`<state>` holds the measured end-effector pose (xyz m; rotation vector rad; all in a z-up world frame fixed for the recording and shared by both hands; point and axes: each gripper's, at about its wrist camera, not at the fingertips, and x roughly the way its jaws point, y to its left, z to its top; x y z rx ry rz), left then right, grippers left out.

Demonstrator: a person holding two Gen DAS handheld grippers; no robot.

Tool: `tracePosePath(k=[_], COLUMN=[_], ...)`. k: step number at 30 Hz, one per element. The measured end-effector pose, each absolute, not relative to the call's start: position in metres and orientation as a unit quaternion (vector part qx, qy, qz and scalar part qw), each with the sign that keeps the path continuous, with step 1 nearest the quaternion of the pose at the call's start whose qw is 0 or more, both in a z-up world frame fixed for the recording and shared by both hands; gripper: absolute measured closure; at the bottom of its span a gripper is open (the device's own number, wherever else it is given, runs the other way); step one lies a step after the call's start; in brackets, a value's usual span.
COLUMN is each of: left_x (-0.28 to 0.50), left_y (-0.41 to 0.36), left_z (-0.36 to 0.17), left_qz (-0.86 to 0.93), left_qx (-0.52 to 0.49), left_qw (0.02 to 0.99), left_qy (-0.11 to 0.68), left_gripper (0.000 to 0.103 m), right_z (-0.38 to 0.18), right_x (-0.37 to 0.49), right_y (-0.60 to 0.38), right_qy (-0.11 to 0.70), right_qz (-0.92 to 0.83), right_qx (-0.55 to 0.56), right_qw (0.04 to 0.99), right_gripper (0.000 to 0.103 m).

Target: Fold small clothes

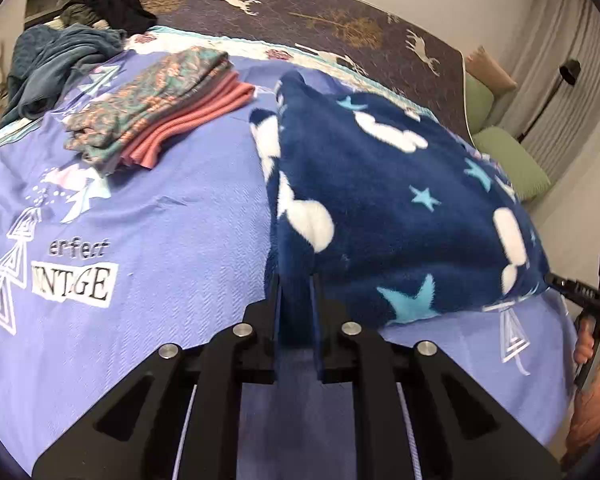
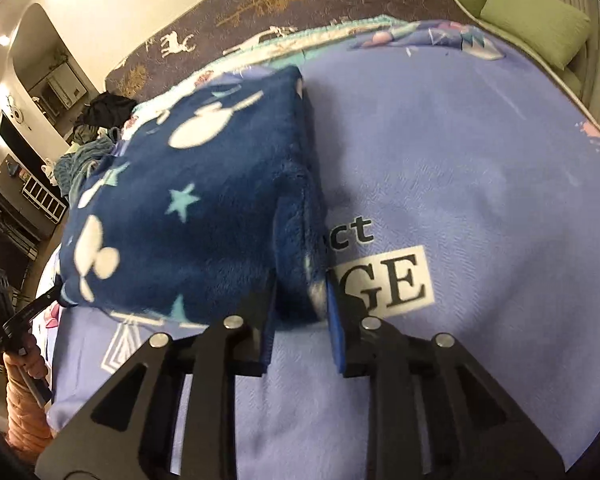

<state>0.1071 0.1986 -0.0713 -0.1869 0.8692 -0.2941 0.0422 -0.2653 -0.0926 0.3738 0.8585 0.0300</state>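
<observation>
Left wrist view
- Left claw (image 1: 296, 300): its jaws are pinched on the near left corner of the navy fleece garment (image 1: 400, 208), with a fold of the cloth running back between them.
- Navy fleece garment: folded over and lying on the lilac bedspread (image 1: 160, 240); it fills the picture from the centre out to 3 o'clock and carries white shapes and light blue stars.
- Right claw (image 1: 556, 280): at 3 o'clock, its tip meets the garment's near right corner; a hand (image 1: 594, 344) in a peach sleeve holds its grip below.
- Folded stack (image 1: 156, 108): at 10 o'clock, a patterned piece on top of a pink ribbed one, well apart from the navy garment.
- Loose clothes (image 1: 72, 48): a teal and dark heap at 11 o'clock on the bed's far corner.

Right wrist view
- Right claw (image 2: 300, 304): pinching the near right corner of the navy fleece garment (image 2: 188, 208), the thick fleece bunched between the blue pads (image 2: 337, 332).
- Navy fleece garment: spreads from the centre out to 9 o'clock on the lilac bedspread (image 2: 480, 184).
- Left claw (image 2: 56, 300): at 8 o'clock, its tip is at the garment's other near corner; from this view I cannot tell how its jaws stand.
- Printed letters (image 2: 392, 280): on the bedspread just to the 3 o'clock side of the pinched corner.
</observation>
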Motion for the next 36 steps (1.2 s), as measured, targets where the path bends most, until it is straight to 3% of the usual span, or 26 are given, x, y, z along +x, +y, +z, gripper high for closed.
tracePosePath(k=[5,7,12,15,20,27,36], left_x=[0.089,0.085,0.103,0.114,0.108,0.102,0.117], left_y=[0.186,0.171,0.128,0.132,0.136,0.119,0.096], left_z=[-0.029,-0.019,-0.057,-0.089,-0.070,-0.023,-0.040], left_qz=[-0.160,-0.173,-0.149,-0.133,-0.135,-0.151,-0.164], left_qx=[-0.071,-0.051,0.039,0.018,0.007,0.017,0.048], left_qw=[0.918,0.924,0.911,0.904,0.904,0.930,0.926], left_qy=[0.356,0.338,0.384,0.406,0.405,0.334,0.337], left_gripper=[0.087,0.066,0.066,0.065,0.065,0.063,0.060], right_z=[-0.067,-0.059,-0.071,-0.101,-0.091,-0.058,-0.026], right_x=[0.022,0.021,0.034,0.045,0.035,0.025,0.035], right_y=[-0.266,-0.261,-0.247,-0.244,-0.224,-0.198,-0.171], right_qy=[0.376,0.361,0.368,0.415,0.396,0.344,0.308], right_qz=[0.017,0.029,0.039,0.000,-0.029,-0.042,-0.013], right_qx=[0.157,0.158,0.153,0.138,0.064,0.022,0.014], right_qw=[0.913,0.919,0.916,0.899,0.915,0.938,0.951], right_gripper=[0.078,0.078,0.078,0.083,0.082,0.077,0.066])
